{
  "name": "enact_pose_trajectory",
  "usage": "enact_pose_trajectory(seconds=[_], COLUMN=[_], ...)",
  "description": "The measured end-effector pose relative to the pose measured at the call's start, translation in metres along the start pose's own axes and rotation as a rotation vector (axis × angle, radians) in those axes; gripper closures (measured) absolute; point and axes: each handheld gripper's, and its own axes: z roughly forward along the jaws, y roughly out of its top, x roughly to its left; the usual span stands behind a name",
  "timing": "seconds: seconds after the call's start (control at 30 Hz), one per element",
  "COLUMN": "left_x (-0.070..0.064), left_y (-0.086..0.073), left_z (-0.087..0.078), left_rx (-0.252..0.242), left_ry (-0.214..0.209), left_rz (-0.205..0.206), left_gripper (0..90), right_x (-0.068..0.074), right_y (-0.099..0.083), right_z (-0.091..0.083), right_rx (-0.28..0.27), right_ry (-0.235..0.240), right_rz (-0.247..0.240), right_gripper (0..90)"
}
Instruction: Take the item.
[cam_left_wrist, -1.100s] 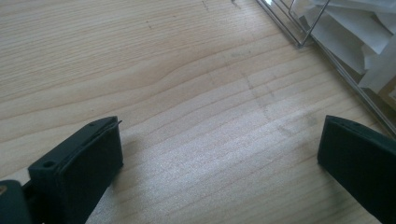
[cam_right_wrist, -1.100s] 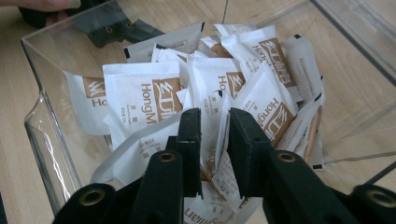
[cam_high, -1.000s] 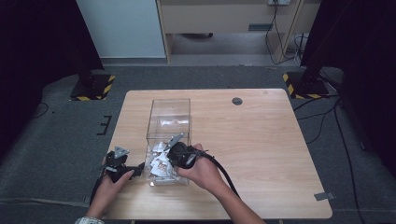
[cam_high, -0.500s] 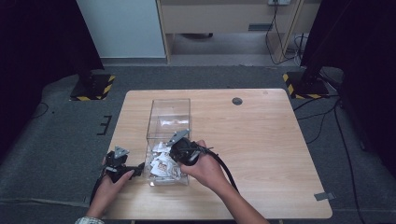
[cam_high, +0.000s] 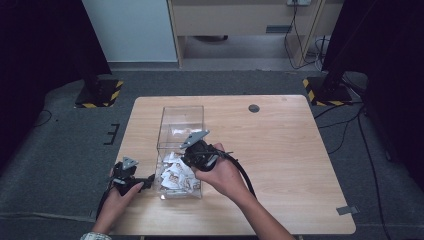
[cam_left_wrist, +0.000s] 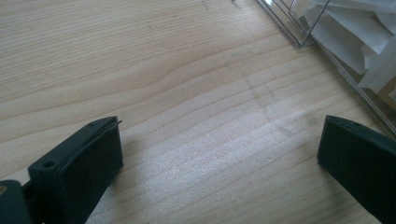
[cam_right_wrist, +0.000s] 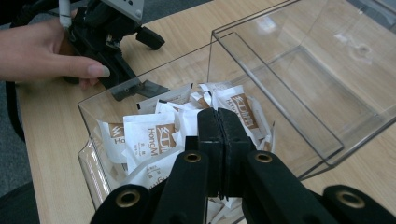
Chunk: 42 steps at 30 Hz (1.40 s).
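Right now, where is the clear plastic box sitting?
In the high view, the clear plastic box stands on the wooden table, left of centre, between the left tongs and the right tongs, with white sachets piled in its near end.

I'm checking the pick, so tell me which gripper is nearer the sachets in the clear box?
Right. The right gripper hangs over the sachets inside the clear box, jaws shut. The left gripper rests on the table outside the box's left wall, jaws open.

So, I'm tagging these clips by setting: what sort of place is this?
Probably a lab or recording room: one bare wooden table on grey carpet, hazard-striped stand bases, cables across the floor.
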Motion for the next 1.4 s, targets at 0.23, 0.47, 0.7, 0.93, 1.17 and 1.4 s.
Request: enact_pose_trajectory(seconds=[0.23,0.47,0.7,0.93,1.17,1.4], left_x=[0.0,0.001,0.0,0.0,0.0,0.0], left_y=[0.0,0.0,0.0,0.0,0.0,0.0], left_z=[0.0,0.0,0.0,0.0,0.0,0.0], left_rx=[-0.001,0.002,0.001,0.001,0.001,0.001], left_ry=[-0.001,0.013,0.006,0.006,0.006,0.007], left_rz=[0.0,0.008,0.003,0.003,0.003,0.004], left_gripper=[0.0,0.0,0.0,0.0,0.0,0.0], right_x=[-0.007,-0.013,-0.022,-0.031,-0.039,-0.049], right_y=[0.002,0.0,-0.002,0.0,-0.003,-0.008], right_z=[-0.009,-0.016,-0.024,-0.033,-0.039,-0.046], right_rx=[-0.009,-0.012,-0.028,-0.029,-0.028,-0.025], right_ry=[-0.012,-0.03,-0.047,-0.075,-0.095,-0.118], right_rz=[0.002,0.01,0.023,0.035,0.04,0.051], right_gripper=[89.2,89.2,89.2,89.3,89.3,89.3])
